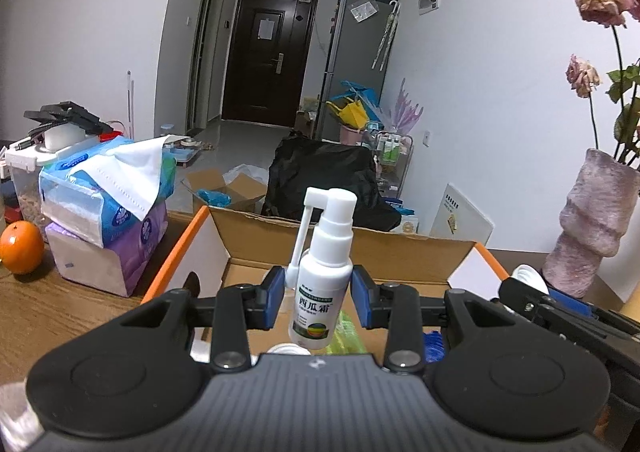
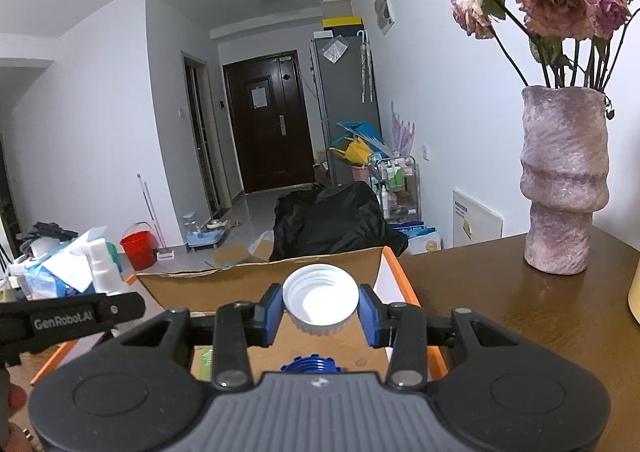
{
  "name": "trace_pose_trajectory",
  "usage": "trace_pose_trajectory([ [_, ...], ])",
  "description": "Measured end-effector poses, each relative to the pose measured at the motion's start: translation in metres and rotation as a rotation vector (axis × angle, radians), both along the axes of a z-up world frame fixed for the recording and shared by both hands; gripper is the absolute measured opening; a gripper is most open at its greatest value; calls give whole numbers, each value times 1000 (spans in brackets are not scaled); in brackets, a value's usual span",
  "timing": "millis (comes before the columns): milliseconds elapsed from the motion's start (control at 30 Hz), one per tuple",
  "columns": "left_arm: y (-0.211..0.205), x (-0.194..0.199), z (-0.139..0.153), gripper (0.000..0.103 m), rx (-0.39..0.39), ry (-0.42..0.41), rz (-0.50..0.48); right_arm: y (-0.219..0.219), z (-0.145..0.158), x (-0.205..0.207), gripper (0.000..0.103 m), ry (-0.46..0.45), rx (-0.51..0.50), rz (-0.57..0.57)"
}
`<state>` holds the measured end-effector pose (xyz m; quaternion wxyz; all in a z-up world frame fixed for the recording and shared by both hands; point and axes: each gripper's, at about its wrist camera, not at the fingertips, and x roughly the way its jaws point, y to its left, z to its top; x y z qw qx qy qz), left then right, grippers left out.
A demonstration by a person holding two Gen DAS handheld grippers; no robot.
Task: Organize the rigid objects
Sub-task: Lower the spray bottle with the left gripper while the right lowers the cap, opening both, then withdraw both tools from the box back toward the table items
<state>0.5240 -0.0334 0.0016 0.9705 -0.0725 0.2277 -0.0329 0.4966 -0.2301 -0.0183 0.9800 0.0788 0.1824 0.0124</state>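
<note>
Left gripper (image 1: 318, 294) has its blue pads pinched on the lower body of a small white spray bottle (image 1: 320, 276), which I carry upright, nozzle arm folded down along its left side. Right gripper (image 2: 320, 308) is clamped across a white screw cap (image 2: 320, 298), open side facing my camera, ribbed rim caught between the pads.

What the coming move turns on is where the cardboard box (image 1: 404, 248) lies from each tool. From the left wrist view it sits directly ahead and below: its open mouth spreads under the bottle's base, the far flap stands up behind the bottle, and orange-edged side flaps (image 1: 176, 252) splay outward on both sides. The bottle's long axis is vertical, so I judge it would go in base first with a straight lowering, nothing to rotate.

From the right wrist view the box is also ahead and below, with a blue threaded cap (image 2: 310, 364) already lying inside, near the tool body. The cap I hold hangs over the box interior, I think, though the fisheye makes depth hard to read.

Both hands look about equally close to the opening, left gripper just beside the right. A pink vase (image 2: 564, 188) stands well off to the right on the wooden table (image 2: 500, 312), clear of either path.
</note>
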Motion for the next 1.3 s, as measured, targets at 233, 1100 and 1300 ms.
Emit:
trace_pose_trajectory([
  [233, 7, 16, -4, 37, 17, 3, 21, -3, -6, 19, 39, 31, -14, -16],
  [1100, 25, 17, -4, 103, 77, -6, 59, -16, -10, 36, 103, 109, 18, -52],
  [1300, 26, 15, -5, 103, 82, -6, 66, -16, -8, 32, 103, 100, 22, -49],
])
